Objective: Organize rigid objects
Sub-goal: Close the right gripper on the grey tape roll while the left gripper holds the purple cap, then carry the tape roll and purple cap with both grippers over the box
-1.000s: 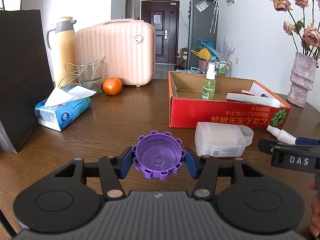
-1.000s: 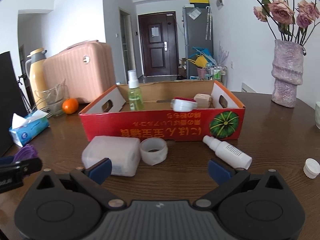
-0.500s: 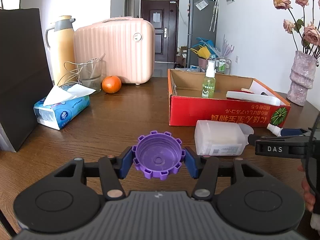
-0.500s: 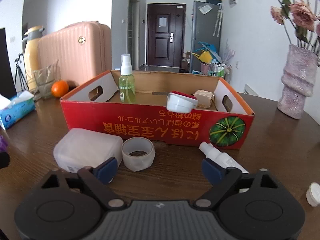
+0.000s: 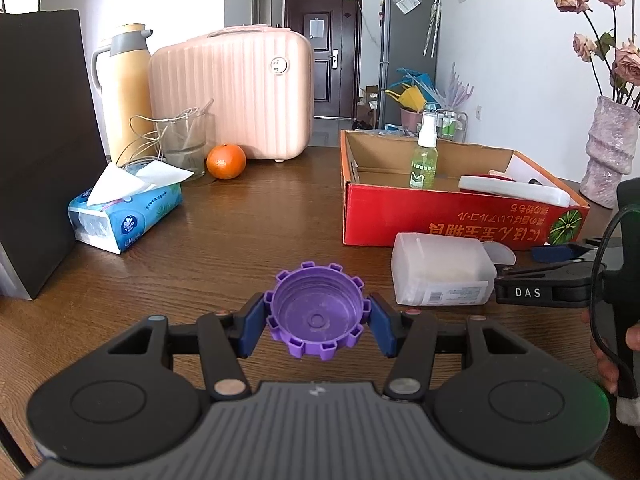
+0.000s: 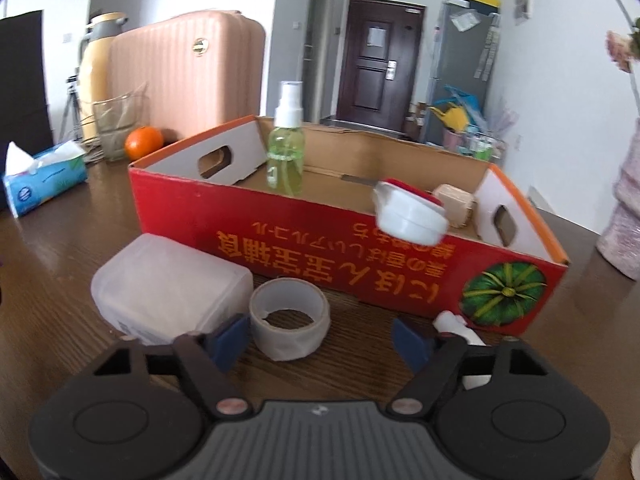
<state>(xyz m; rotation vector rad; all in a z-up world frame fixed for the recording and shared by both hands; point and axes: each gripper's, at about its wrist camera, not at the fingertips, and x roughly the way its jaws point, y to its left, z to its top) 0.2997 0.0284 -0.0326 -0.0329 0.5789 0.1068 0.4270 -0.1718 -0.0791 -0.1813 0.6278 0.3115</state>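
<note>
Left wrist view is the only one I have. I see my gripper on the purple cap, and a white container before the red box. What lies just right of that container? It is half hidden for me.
Observer: A roll of clear tape lies flat beside the white container, in front of the red box.
Operator: Is the right gripper holding it?
Observer: No. The right gripper is open, its fingers either side of the roll and just short of it.
Operator: Anything behind the white lid in the box?
Observer: Yes, a small beige object stands near the box's right end wall.
</note>
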